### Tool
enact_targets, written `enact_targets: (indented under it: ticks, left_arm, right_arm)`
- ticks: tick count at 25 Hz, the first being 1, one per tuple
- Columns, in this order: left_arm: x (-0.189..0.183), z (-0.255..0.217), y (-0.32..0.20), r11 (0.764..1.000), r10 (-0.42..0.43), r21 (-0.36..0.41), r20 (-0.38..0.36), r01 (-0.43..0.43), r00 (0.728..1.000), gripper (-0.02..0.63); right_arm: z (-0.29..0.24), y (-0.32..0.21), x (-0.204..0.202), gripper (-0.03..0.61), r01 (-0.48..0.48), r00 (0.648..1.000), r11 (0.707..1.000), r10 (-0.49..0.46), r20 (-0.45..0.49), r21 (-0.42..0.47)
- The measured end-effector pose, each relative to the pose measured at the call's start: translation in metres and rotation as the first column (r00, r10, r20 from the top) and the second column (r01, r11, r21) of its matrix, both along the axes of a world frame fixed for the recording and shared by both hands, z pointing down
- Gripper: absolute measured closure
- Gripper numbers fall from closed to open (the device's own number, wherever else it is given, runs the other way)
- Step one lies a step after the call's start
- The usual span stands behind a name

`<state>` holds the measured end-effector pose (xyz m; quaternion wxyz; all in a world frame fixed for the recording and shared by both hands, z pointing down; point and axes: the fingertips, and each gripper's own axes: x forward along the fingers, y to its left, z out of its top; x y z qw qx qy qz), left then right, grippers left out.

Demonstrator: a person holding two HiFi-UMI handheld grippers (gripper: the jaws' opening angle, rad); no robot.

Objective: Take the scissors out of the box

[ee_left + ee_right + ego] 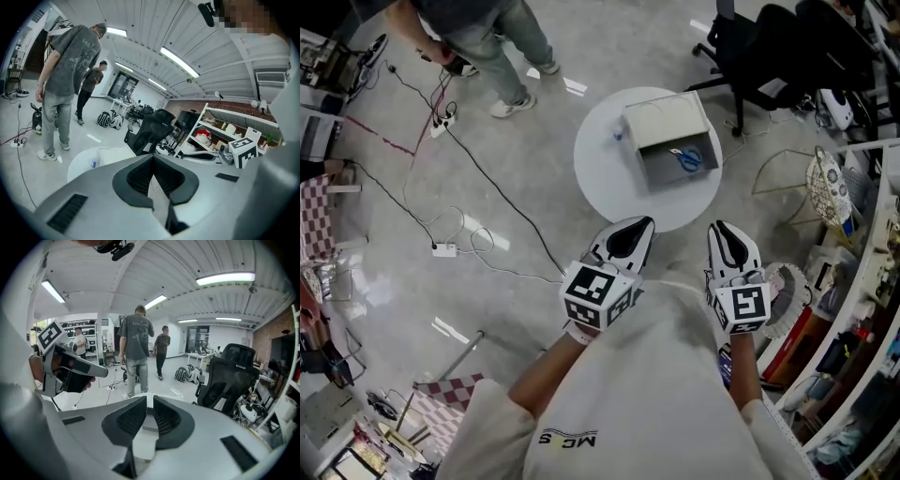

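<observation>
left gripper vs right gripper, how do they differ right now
Jaws: on the left gripper the tips meet; on the right gripper a narrow gap shows between them.
Pose: in the head view the left gripper leans toward the right one, while the right gripper points nearly straight at the round table.
Shared: both are empty and held short of the table, away from the box with the scissors.

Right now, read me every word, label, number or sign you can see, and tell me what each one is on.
"MC S", as far as it can be made out, with the middle unclear: on the wearer's white shirt.
Print on the standing person's grey T-shirt: too blurred to read.
Cubes on left claw and right claw: square markers only, no letters.
Box and scissors: no print visible.
</observation>
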<state>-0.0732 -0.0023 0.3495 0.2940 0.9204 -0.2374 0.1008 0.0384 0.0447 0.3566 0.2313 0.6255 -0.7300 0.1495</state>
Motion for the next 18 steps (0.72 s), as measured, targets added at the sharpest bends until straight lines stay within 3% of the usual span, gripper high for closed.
enact_targets:
  ticks: [9, 12, 18]
  left_arm:
    - [0.015, 0.006, -0.037, 0.996, -0.081, -0.024, 0.016, 0.081, 0.997, 0.603]
    - [0.023, 0.004, -0.044, 0.994, -0.108, -0.019, 0.031, 0.109, 0.994, 0.603]
    - [0.041, 0.006, -0.058, 0.988, -0.156, -0.008, 0.07, 0.157, 0.985, 0.603]
  right_arm:
    - [0.009, -0.052, 0.027, 0.49, 0.1, 0.995, 0.993, -0.101, -0.014, -0.062]
    - [0.016, -0.065, 0.034, 0.459, 0.161, 0.986, 0.983, -0.163, -0.02, -0.085]
    - [0.033, -0.083, 0.055, 0.457, 0.242, 0.967, 0.962, -0.25, -0.045, -0.13]
